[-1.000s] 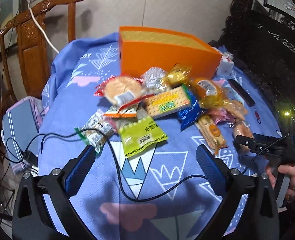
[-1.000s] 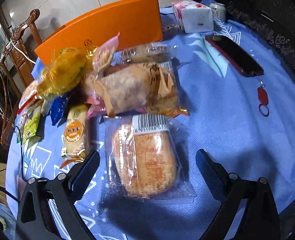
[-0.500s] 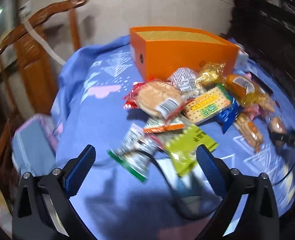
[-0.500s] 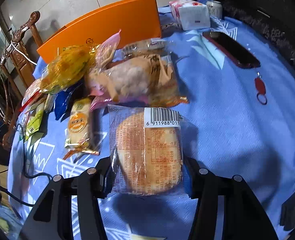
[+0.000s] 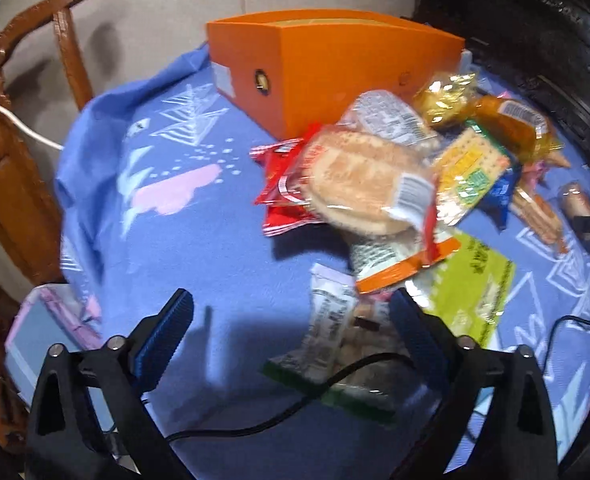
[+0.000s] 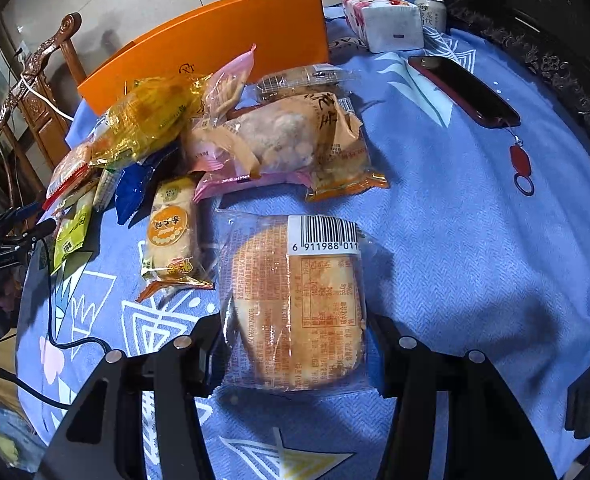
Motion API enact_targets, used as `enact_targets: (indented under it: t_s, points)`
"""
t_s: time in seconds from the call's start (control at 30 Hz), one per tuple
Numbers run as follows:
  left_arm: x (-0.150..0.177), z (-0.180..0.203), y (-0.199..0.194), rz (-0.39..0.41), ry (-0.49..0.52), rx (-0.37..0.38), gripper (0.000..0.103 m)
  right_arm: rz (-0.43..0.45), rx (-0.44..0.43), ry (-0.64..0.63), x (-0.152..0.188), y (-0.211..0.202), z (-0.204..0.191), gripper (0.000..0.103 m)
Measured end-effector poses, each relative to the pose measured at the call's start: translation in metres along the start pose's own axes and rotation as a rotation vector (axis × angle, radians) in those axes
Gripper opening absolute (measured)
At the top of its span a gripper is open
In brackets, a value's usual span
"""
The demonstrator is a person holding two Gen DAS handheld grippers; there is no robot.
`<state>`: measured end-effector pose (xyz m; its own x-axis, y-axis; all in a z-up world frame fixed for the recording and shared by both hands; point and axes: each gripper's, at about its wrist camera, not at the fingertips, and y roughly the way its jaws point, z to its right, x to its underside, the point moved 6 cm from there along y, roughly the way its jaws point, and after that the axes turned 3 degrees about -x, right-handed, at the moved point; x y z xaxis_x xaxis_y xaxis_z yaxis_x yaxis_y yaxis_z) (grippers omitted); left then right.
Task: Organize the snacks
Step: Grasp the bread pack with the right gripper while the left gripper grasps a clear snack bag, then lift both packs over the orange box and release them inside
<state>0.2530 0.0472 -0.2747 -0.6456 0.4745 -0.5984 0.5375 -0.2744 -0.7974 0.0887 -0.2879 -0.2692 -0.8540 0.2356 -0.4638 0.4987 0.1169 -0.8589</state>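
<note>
Snacks in wrappers are lying heaped on a blue tablecloth [image 5: 183, 240], near an orange box [image 5: 335, 64]. Left wrist view: the left gripper [image 5: 291, 320] is standing wide, jaws just narrowing, empty, a green-edged packet [image 5: 335, 344] lying under it; centring comes first.

Right wrist view: the right gripper [image 6: 295, 344] is squeezing a round cake packet [image 6: 295, 300] by its near end; lifting gently should avoid crushing.

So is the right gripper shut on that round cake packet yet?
Shut on it: both jaws of the right gripper press the sides of the round cake packet.
</note>
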Motion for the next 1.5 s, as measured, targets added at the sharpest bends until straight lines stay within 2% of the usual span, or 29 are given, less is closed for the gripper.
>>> enact_targets:
  t_s: [0.03, 0.2, 0.3, 0.37, 0.47, 0.53, 0.57, 0.67, 0.73, 0.83, 1.07, 1.2, 1.33, 1.5]
  points:
    - [0.001, 0.004, 0.0, -0.001, 0.012, 0.017, 0.084, -0.001, -0.002, 0.008, -0.001, 0.0, 0.0, 0.055]
    - [0.005, 0.024, -0.005, -0.009, 0.089, 0.107, 0.065, -0.005, 0.0, 0.013, -0.004, 0.002, 0.0, 0.056]
    - [0.008, 0.034, -0.004, -0.012, 0.147, 0.122, 0.061, -0.008, -0.003, 0.011, -0.004, 0.003, -0.002, 0.056]
    - [0.011, 0.037, -0.004, -0.022, 0.148, 0.147, 0.06, -0.01, -0.004, 0.008, -0.004, 0.004, -0.003, 0.056]
    - [0.022, 0.048, 0.0, -0.073, 0.159, 0.193, 0.06, -0.01, -0.008, 0.005, -0.003, 0.004, -0.005, 0.056]
    - [0.029, 0.056, -0.002, -0.047, 0.2, 0.148, 0.059, -0.008, -0.012, -0.001, -0.002, 0.004, -0.007, 0.056]
    - [0.029, 0.054, -0.002, -0.054, 0.159, 0.156, 0.059, -0.006, -0.012, -0.007, -0.002, 0.004, -0.009, 0.056]
    - [0.03, 0.046, -0.004, -0.035, 0.066, 0.151, 0.049, -0.005, -0.013, -0.014, -0.003, 0.005, -0.011, 0.055]
    - [0.032, 0.047, -0.006, -0.023, 0.027, 0.148, 0.036, -0.001, -0.012, -0.018, -0.003, 0.004, -0.011, 0.055]
    - [0.037, 0.05, -0.015, -0.007, -0.007, 0.149, 0.025, 0.004, -0.013, -0.022, -0.003, 0.001, -0.013, 0.055]
    - [0.038, 0.048, -0.047, 0.055, -0.096, 0.125, 0.023, 0.039, -0.009, -0.024, -0.003, -0.01, -0.014, 0.055]
    - [0.03, 0.036, -0.08, 0.128, -0.174, 0.102, 0.023, 0.071, -0.016, -0.019, -0.007, -0.019, -0.015, 0.055]
    - [0.011, 0.034, -0.115, 0.213, -0.217, 0.099, 0.023, 0.09, -0.021, -0.013, -0.01, -0.026, -0.016, 0.055]
    - [-0.027, 0.051, -0.141, 0.289, -0.185, 0.12, 0.023, 0.151, -0.047, -0.014, -0.027, -0.047, -0.024, 0.055]
